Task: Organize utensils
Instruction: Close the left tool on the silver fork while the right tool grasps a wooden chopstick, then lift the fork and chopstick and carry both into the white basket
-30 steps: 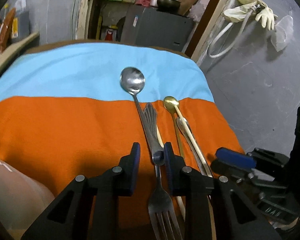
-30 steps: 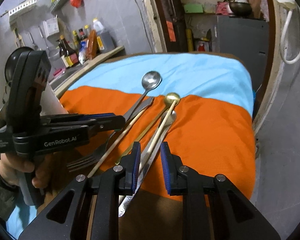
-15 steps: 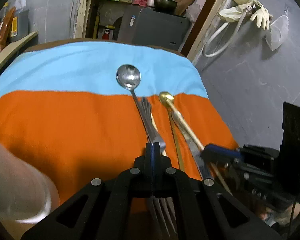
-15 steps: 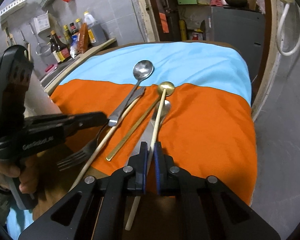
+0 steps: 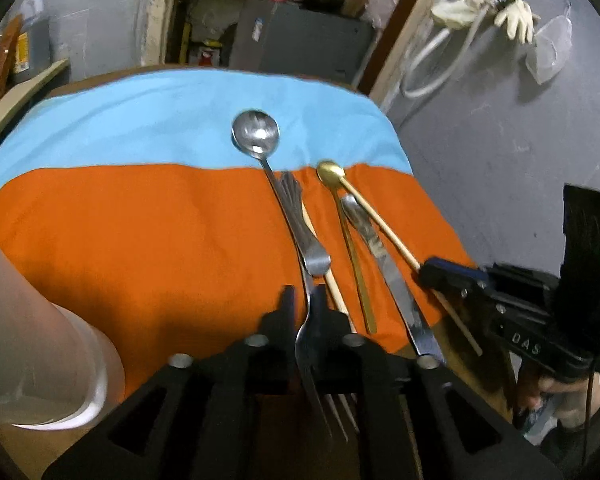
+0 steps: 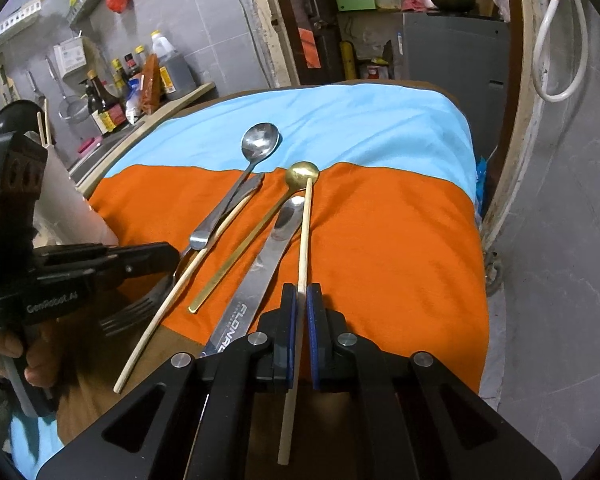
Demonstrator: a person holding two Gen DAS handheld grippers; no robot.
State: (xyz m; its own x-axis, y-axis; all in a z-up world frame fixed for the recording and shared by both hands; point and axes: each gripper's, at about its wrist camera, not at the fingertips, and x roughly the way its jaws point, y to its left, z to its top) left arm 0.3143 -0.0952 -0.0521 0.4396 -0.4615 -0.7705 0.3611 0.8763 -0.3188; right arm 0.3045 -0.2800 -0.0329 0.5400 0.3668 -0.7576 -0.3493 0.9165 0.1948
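Observation:
Utensils lie on an orange and blue cloth (image 5: 140,220). My left gripper (image 5: 305,300) is shut on a steel fork (image 5: 312,340), its tines toward the camera. A silver spoon (image 5: 256,136), a gold spoon (image 5: 331,171), a knife (image 5: 384,256) and a loose chopstick (image 6: 188,276) lie beside it. My right gripper (image 6: 301,300) is shut on a wooden chopstick (image 6: 305,232) whose far end rests by the gold spoon (image 6: 302,174). The knife (image 6: 268,252) lies just left of it. The left gripper shows in the right wrist view (image 6: 160,254), the right gripper in the left wrist view (image 5: 432,270).
A translucent white cup (image 5: 32,340) stands at the near left, with chopsticks in it in the right wrist view (image 6: 44,128). Bottles (image 6: 112,100) stand on a counter at the left. The table's right edge drops off to a grey floor (image 6: 540,280).
Both grippers closed from open: the left one on the fork, the right one on the chopstick. Both utensils are now slightly raised at the near end.

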